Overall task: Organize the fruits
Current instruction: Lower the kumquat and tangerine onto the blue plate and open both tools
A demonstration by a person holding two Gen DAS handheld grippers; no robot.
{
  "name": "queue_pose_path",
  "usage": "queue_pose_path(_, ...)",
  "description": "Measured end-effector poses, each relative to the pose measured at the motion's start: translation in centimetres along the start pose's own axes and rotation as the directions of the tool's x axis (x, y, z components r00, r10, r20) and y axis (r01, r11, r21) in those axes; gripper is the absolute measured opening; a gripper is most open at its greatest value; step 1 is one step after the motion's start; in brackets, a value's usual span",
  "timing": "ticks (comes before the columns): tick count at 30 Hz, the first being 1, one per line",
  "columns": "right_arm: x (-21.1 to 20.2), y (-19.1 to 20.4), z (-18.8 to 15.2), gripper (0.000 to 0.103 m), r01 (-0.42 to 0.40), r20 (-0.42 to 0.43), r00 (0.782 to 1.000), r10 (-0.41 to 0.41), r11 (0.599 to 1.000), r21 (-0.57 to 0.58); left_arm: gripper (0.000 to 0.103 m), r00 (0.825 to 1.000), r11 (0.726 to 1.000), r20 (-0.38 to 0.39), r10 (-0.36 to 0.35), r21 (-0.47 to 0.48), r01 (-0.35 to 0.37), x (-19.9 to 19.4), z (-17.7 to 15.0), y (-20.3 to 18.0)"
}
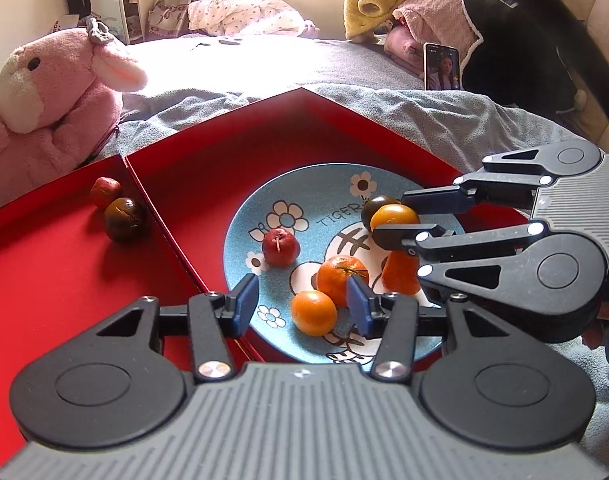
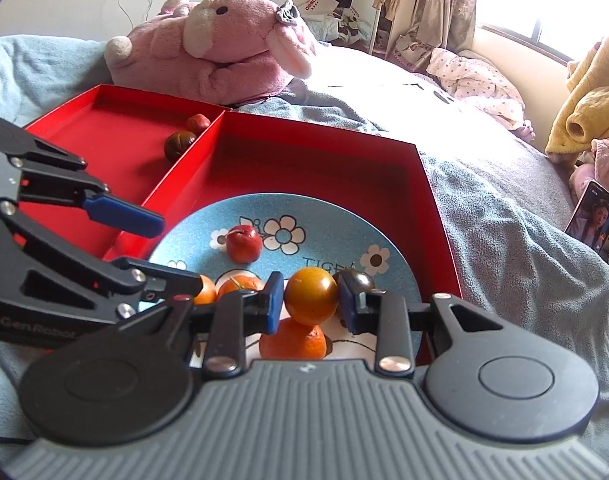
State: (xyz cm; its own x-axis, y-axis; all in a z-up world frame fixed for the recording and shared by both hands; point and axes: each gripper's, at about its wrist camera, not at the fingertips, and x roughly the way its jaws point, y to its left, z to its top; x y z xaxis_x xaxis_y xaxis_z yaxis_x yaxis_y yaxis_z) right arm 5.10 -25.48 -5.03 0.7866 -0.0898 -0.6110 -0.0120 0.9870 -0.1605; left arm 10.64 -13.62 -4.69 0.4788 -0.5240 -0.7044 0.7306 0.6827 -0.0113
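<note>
Right gripper (image 2: 310, 300) fingers pinch the orange-green fruit (image 2: 311, 295) over the blue plate (image 2: 400, 264) — left gripper (image 1: 303, 300) fingers spread above 2 oranges (image 1: 314, 312) near plate edge.

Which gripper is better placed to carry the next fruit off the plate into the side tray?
Right. The right gripper already has its pads on either side of a smooth orange fruit above the blue plate. The left gripper hangs open over the plate, holding nothing.
</note>
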Motion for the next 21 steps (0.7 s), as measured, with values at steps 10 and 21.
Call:
queue_pose_path(10, -0.6, 0.4, 0.5, 0.032, 0.006, 0.012, 1.0, -0.006, 1.0, 0.009, 0.063, 0.999, 1.0, 0.044, 0.006, -0.022, -0.005, -1.4, 0.3, 0.7)
queue_pose_path(21, -1.7, 2.1, 2.3, 0.033, -0.037, 0.043, 0.998, 0.038, 0.999, -0.013, 0.065, 0.993, 0.992, 0.038, 0.108, -0.069, -0.105, -2.3, 0.5, 3.9)
